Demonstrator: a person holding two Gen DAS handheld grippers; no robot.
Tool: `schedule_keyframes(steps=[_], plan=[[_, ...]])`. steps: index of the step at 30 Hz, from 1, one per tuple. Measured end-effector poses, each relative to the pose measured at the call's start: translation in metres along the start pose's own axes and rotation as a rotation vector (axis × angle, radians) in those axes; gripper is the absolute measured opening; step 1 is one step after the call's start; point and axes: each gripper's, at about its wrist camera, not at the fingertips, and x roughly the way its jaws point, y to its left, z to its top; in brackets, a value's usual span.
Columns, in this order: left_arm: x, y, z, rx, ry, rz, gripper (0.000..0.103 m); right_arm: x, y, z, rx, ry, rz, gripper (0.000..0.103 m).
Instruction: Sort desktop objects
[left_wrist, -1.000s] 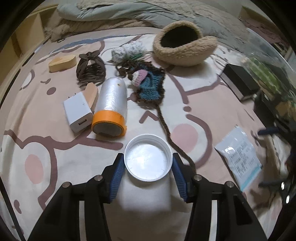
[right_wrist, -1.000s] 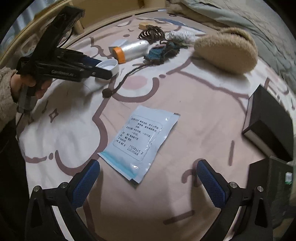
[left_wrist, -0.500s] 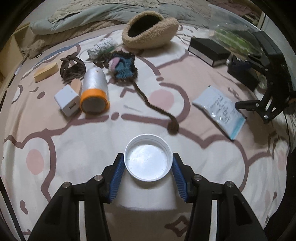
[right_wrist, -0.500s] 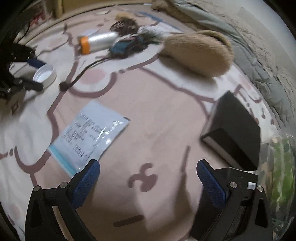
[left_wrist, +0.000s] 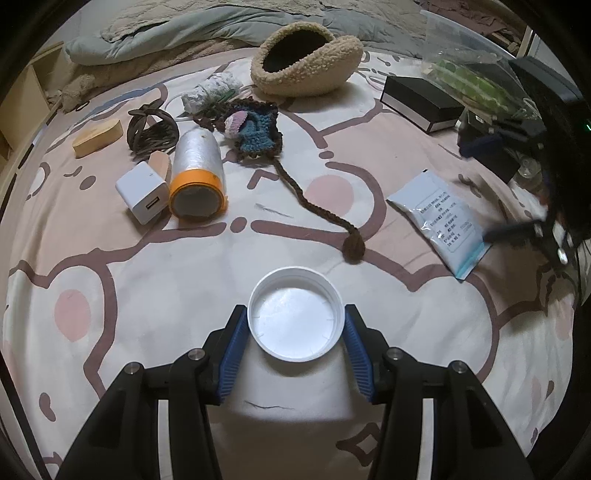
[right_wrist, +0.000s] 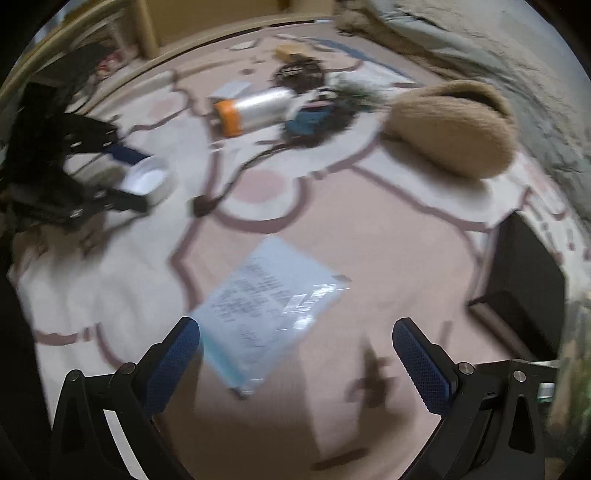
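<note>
A white round lid (left_wrist: 295, 319), hollow side up, sits between the blue pads of my left gripper (left_wrist: 294, 326), which is shut on it above the patterned bedspread (left_wrist: 147, 280). In the right wrist view the same lid (right_wrist: 147, 179) shows at the far left in that gripper. My right gripper (right_wrist: 295, 328) stands open, pointing down over a pale blue and white printed packet (right_wrist: 266, 306) that lies flat; the packet's near corner is between the fingers, with no contact visible. The packet (left_wrist: 441, 221) also shows at the right of the left wrist view.
A fluffy beige pouch (left_wrist: 306, 62) lies at the back. Left of centre are an orange-capped silvery roll (left_wrist: 197, 173), a white charger (left_wrist: 142, 192), a brown hair claw (left_wrist: 151, 129), a wooden block (left_wrist: 98, 137) and a crocheted piece with a braided cord (left_wrist: 255, 129). A black box (left_wrist: 421, 103) is at the right.
My left gripper has drawn back from the roll and charger with the lid still in it, and rolled. The right wrist view swung away and back over the packet.
</note>
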Motion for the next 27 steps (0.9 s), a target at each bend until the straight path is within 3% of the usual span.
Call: schedule_keyframes(steps=[4, 8, 14, 20, 23, 27], plan=[[0.001, 0.002, -0.001, -0.007, 0.001, 0.001, 0.051, -0.001, -0.01, -0.006, -0.099, 0.006, -0.168, 0.103], [0.0, 0.004, -0.001, -0.015, 0.001, 0.001, 0.051, 0.01, -0.02, -0.014, -0.12, 0.07, -0.23, 0.103], [0.0, 0.004, 0.0, -0.012, -0.002, 0.004, 0.051, 0.014, 0.003, -0.012, -0.139, 0.08, -0.126, 0.103], [0.004, 0.003, -0.001, -0.01, 0.013, 0.01, 0.051, 0.009, 0.039, 0.002, -0.18, 0.047, 0.041, 0.103], [0.004, 0.003, -0.001, -0.01, 0.013, 0.008, 0.051, 0.0, 0.036, 0.004, -0.187, -0.004, 0.065, 0.103], [0.007, 0.004, 0.0, -0.018, 0.017, 0.0, 0.051, 0.0, 0.006, 0.016, -0.044, -0.071, 0.166, 0.103]])
